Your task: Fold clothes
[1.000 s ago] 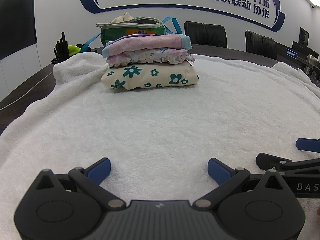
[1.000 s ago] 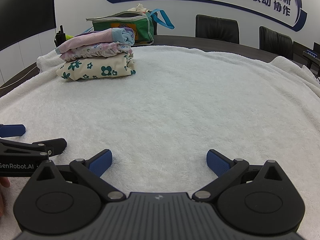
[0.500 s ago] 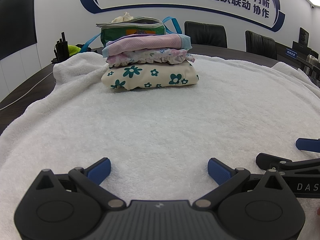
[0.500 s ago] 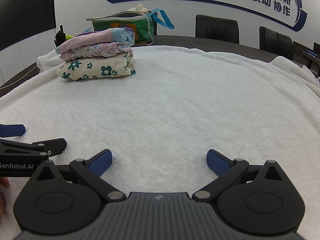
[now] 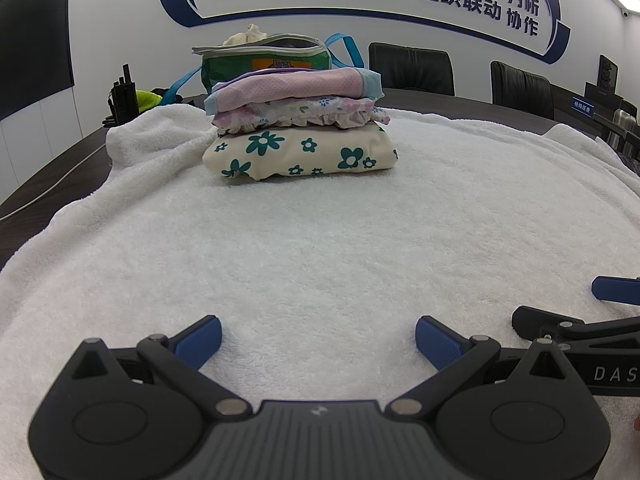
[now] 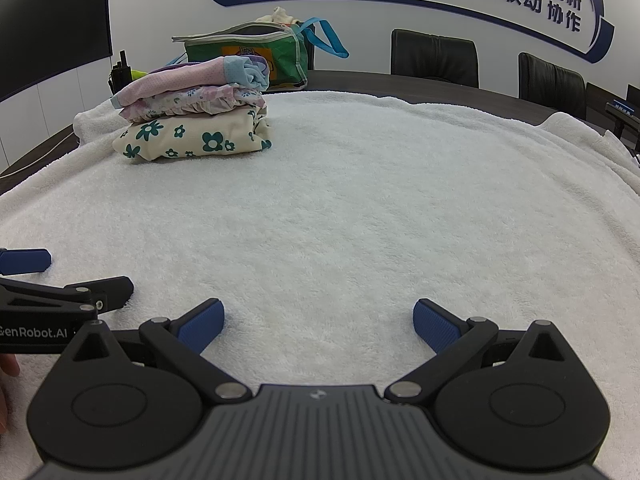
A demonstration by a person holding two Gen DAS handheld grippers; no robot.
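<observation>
1. Left gripper (image 5: 318, 340) and right gripper (image 6: 318, 322) rest spread wide, empty, on the white towel (image 5: 320, 248)
2. Folded clothes stack (image 5: 298, 134) lies well ahead of the left gripper, ahead-left of the right
3. Only the right view shows the stack's bunched side (image 6: 256, 100)

A fluffy white terry towel (image 5: 320, 240) covered the frame's middle. The left gripper (image 5: 318, 340) was matt black plastic with ribbed blue pads (image 5: 438, 342) and bright metal pins; the right gripper (image 6: 319, 326) looked the same. In the upper centre, the stack (image 5: 300, 136) was soft cloth: flower-printed cotton, a frilled piece, dotted pink knit. Behind it the bag (image 5: 268, 62) looked like glossy woven plastic. The table (image 5: 52, 184) at left was dark and smooth.
</observation>
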